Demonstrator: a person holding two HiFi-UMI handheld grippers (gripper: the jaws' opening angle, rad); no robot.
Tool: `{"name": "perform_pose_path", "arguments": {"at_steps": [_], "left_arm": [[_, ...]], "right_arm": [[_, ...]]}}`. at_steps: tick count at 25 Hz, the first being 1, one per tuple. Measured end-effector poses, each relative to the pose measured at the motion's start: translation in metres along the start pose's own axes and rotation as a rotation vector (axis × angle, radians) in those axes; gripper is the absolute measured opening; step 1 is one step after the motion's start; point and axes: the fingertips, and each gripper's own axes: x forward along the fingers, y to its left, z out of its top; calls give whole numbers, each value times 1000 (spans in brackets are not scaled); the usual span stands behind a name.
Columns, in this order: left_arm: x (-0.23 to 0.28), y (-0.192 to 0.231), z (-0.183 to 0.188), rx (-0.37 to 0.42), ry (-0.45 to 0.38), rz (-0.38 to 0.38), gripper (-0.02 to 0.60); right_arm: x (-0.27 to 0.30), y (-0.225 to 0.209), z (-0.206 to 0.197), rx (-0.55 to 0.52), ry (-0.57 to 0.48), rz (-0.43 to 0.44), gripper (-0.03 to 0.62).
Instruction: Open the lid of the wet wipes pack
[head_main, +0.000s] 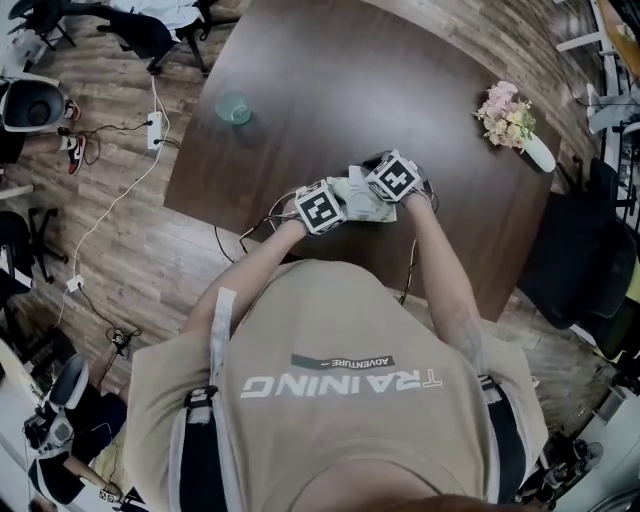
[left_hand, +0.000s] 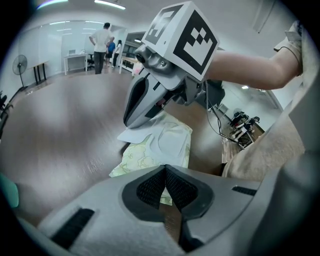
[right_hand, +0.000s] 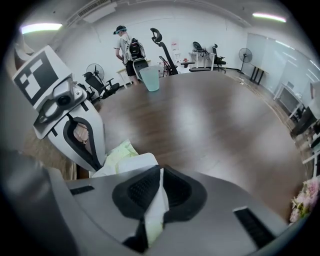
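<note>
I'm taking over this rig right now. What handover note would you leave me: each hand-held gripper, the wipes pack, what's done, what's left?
Left hand-held gripper: shut on the nearest edge of the pale green wet wipes pack, steadying it.
Right hand-held gripper: shut on the opposite end of the pack's white lid flap.
The pack lies on the dark brown wooden table, near the person's edge.
Done: both grips set.
Left: peel the lid back; it lies mostly flat on the pack.
</note>
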Motion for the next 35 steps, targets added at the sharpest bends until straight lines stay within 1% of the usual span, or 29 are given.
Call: {"name": "perform_pose_path", "arguments": {"at_steps": [2,4,6,9,11,13,15,20,23,26,28,30,35], "left_arm": [[-1,1,-1,0,7,14,9],[-1,0,-2,5,17,18,9],[-1,0,-3,29,25,25,9],[1,-4,-5,57,30,29,9],[2,-5,-3,68,26,42,9],[1,-6,-3,88,18,65,9],[1,-5,-2,100,-6,93,9],[-3,-3,0,73,-74,155,9],[-6,-3,1,35,-114,146,9],[-20,-4,9,-34,-161,129,9],[-30,-1,18,-71,-200,130,9],[-42,1,29,-89,-247,143,9],[-78,0,61,-82,-352,172,9]], "right_arm": [[0,0,-1,21,0,-2,25],[-1,-1,-3,38,-3,-21,23],[-2,0,-3,46,-3,-42,14],[-6,4,-7,59,-2,-49,15],[-11,6,-10,66,-12,-55,15],[-19,8,-12,96,-36,-64,15],[-29,12,-14,121,-65,-79,15],[-52,28,-27,150,-128,-136,15],[-67,38,-38,187,-165,-162,14],[-83,47,-45,218,-213,-193,15],[-96,50,-45,234,-268,-213,14],[-111,50,-44,250,-328,-235,14],[-150,45,-36,303,-487,-309,14]]}}
